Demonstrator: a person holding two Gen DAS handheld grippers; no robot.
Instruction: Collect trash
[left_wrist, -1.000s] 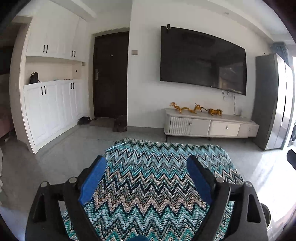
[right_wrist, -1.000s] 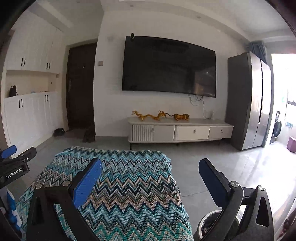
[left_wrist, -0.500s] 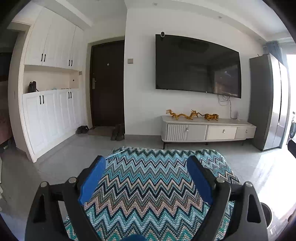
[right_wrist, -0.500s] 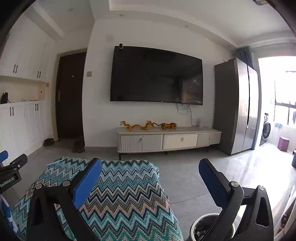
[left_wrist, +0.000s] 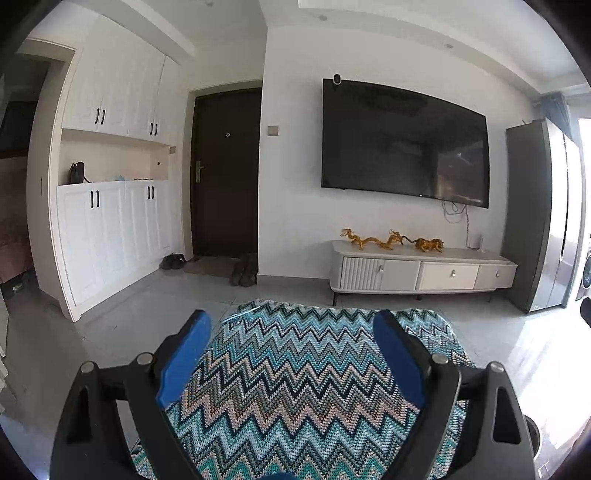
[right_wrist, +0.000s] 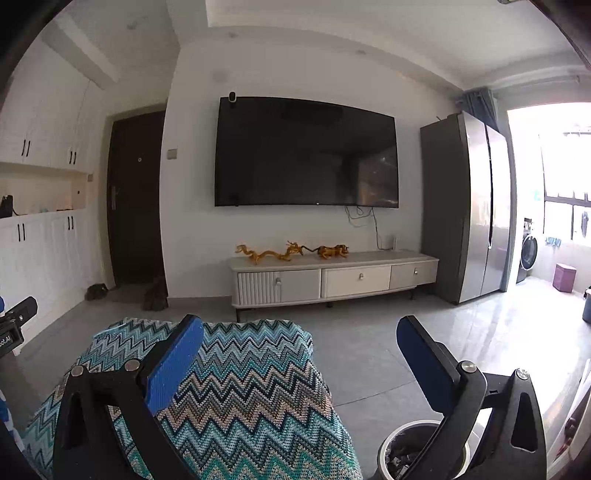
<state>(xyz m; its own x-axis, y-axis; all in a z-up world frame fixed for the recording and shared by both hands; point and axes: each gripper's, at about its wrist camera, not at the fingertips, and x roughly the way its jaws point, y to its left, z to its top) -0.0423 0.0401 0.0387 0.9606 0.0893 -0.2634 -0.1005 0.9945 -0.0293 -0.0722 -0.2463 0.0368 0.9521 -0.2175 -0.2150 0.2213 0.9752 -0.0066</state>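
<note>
My left gripper (left_wrist: 291, 325) stands open over a table covered by a zigzag-patterned cloth (left_wrist: 295, 384), nothing between its blue pads. My right gripper (right_wrist: 301, 332) is open too, held over the cloth's right edge (right_wrist: 236, 376) and the floor, with empty jaws. A round white trash bin (right_wrist: 417, 443) with dark contents sits on the floor at the lower right, partly hidden behind the right finger. Its rim (left_wrist: 533, 435) just shows at the edge of the left wrist view. No loose trash is visible on the cloth. Part of the left gripper's body (right_wrist: 16, 321) shows at the right view's left edge.
A white TV cabinet (right_wrist: 332, 280) with golden figurines stands under a wall-mounted TV (right_wrist: 306, 155). A grey fridge (right_wrist: 465, 206) is to the right, a dark door (left_wrist: 225, 173) and white cupboards (left_wrist: 110, 229) to the left. Shoes (left_wrist: 243, 273) lie by the door.
Both cameras have tilted upward, so more ceiling shows and the cloth sits lower in each view. Both grippers stay open and empty.
</note>
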